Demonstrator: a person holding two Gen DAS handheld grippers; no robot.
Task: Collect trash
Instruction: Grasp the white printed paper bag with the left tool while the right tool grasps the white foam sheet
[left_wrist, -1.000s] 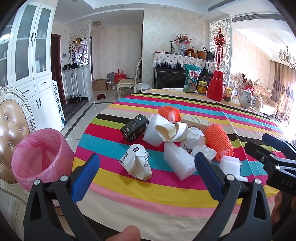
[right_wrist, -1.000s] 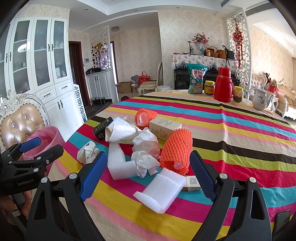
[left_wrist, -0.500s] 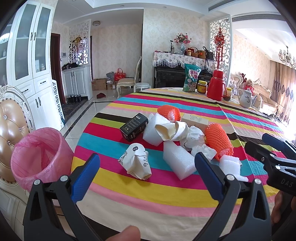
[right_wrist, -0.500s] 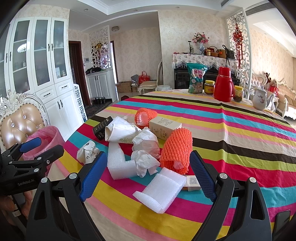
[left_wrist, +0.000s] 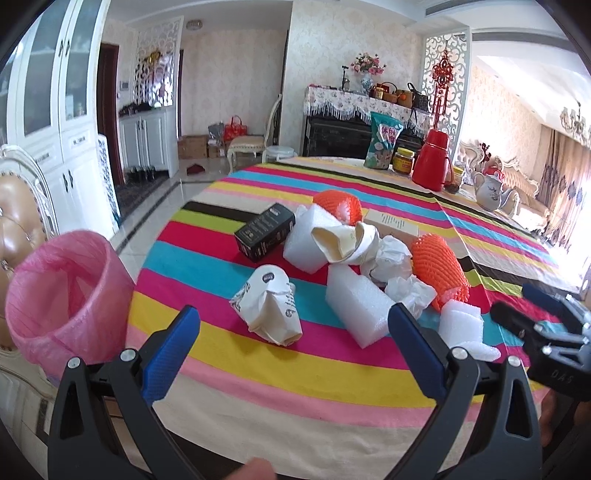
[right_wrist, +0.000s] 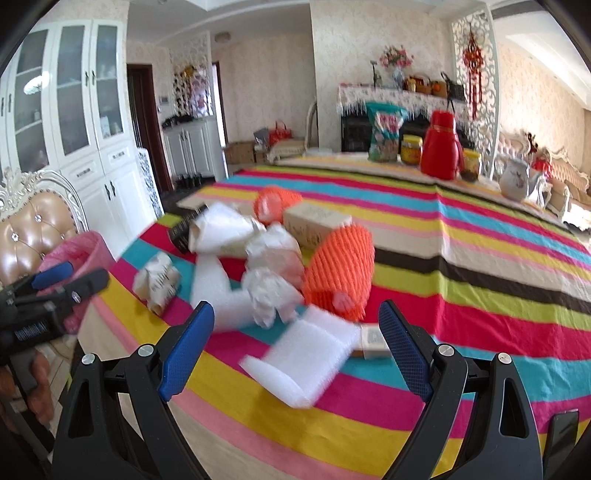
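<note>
A pile of trash lies on the striped tablecloth (left_wrist: 295, 369): a crumpled paper cup (left_wrist: 269, 306), white foam pieces (left_wrist: 356, 304), an orange foam net (left_wrist: 437, 266), a second net (left_wrist: 338, 206), a black box (left_wrist: 266, 230), a beige box (left_wrist: 391, 223) and crumpled paper. A bin with a pink bag (left_wrist: 62, 295) stands left of the table. My left gripper (left_wrist: 295, 328) is open and empty, just short of the cup. My right gripper (right_wrist: 297, 328) is open and empty, over a white foam sheet (right_wrist: 303, 362) near the orange net (right_wrist: 340, 269).
At the far end of the table stand a red thermos (left_wrist: 432, 158), jars, a snack bag (left_wrist: 382, 140) and a white teapot (left_wrist: 491, 190). A padded chair (right_wrist: 33, 229) is behind the bin. White cabinets line the left wall.
Both grippers have moved a little forward and lower towards the trash pile; the right wrist view is blurred by the motion. Both stay open and empty.
</note>
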